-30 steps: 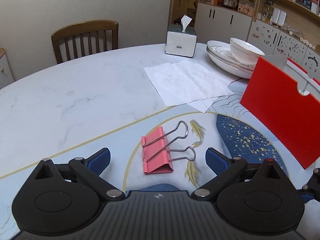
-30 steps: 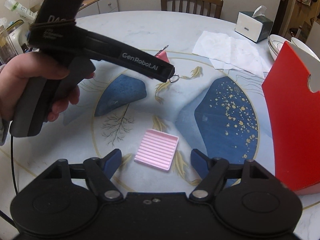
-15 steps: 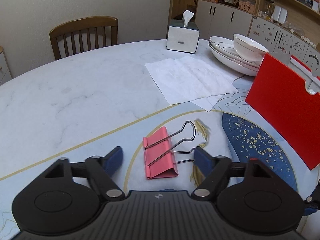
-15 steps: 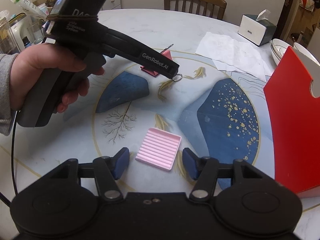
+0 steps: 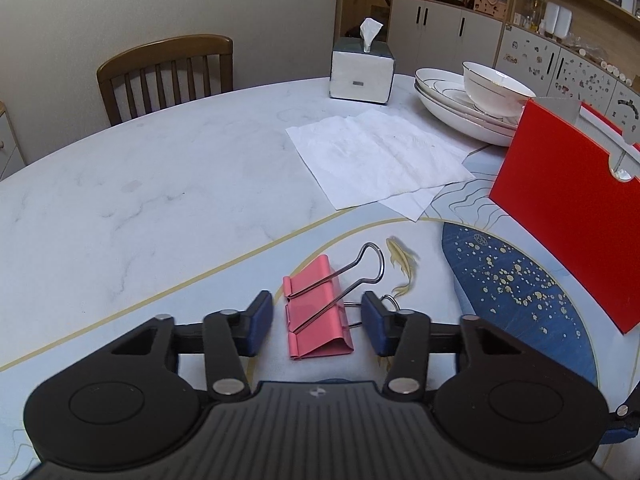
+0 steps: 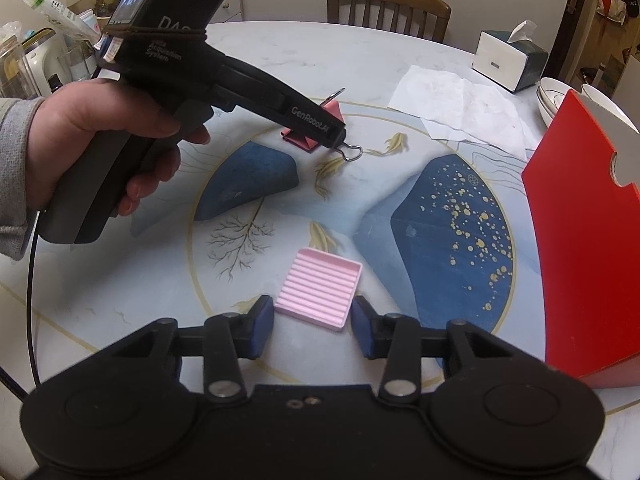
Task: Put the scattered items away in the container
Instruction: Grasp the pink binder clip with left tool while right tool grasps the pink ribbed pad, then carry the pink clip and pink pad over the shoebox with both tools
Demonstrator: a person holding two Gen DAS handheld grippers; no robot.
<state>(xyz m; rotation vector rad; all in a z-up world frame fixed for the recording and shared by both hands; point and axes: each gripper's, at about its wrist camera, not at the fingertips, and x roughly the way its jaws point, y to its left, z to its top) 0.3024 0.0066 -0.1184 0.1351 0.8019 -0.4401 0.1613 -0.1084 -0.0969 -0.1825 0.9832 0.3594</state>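
Note:
A pink binder clip with steel wire handles lies on the table between the fingers of my left gripper. The jaws are open with small gaps on both sides of the clip. In the right wrist view the clip is mostly hidden behind the left gripper's body. A pink ribbed square tray lies flat just ahead of my right gripper, which is open with its near edge between the fingertips. The red container stands at the right, and shows in the right wrist view.
White paper sheets, a tissue box and stacked white bowls sit at the far side of the round marble table. A wooden chair stands behind it. Bottles and jars stand at the left.
Both grippers have moved forward and lower and narrowed their jaws. The left now straddles the binder clip; the right's fingertips now flank the near edge of the pink tray.

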